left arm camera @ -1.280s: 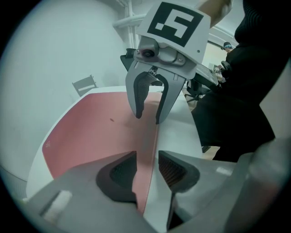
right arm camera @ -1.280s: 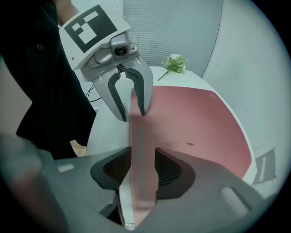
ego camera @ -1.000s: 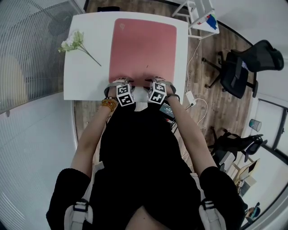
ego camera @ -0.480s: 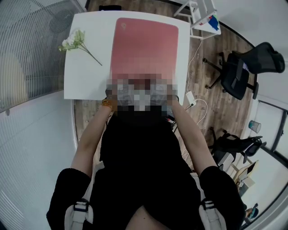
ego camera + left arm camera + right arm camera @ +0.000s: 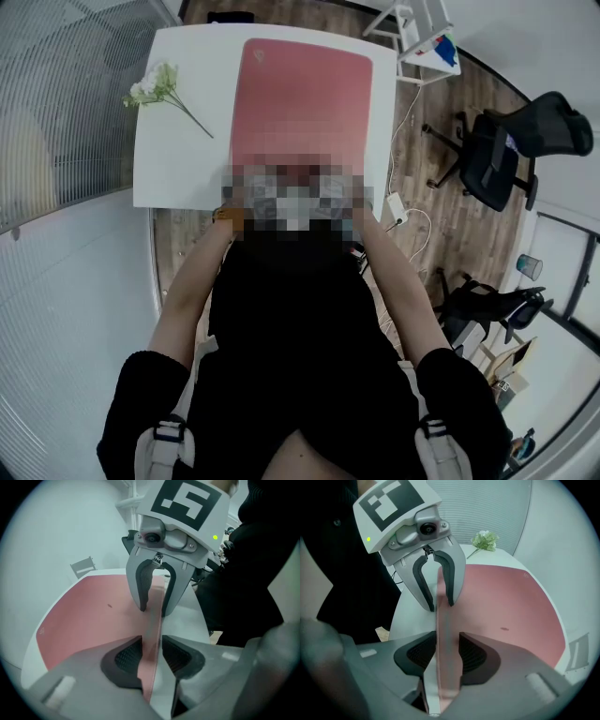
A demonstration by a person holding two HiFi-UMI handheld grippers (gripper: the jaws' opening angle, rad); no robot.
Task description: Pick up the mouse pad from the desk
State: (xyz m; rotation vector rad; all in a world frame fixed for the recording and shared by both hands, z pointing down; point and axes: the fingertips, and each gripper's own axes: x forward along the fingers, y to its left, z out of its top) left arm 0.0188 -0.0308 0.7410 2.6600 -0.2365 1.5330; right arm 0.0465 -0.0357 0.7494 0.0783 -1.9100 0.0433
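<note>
A large pink mouse pad [image 5: 305,98] lies on the white desk [image 5: 178,169]. In the head view both grippers are hidden at its near edge. In the left gripper view, that edge [image 5: 152,639] stands up as a thin strip between the pads of my left gripper [image 5: 151,656], which is shut on it. Further along the same edge, my right gripper [image 5: 153,610] straddles the strip. The right gripper view mirrors this: my right gripper [image 5: 447,656] is shut on the pad's edge [image 5: 446,634], with my left gripper [image 5: 439,604] beyond it on the same edge.
A sprig of white flowers [image 5: 155,89] lies on the desk left of the pad. Black office chairs [image 5: 511,141] and a white stand [image 5: 422,37] are on the wooden floor to the right. A white charger and cable [image 5: 398,202] lie by the desk's near right corner.
</note>
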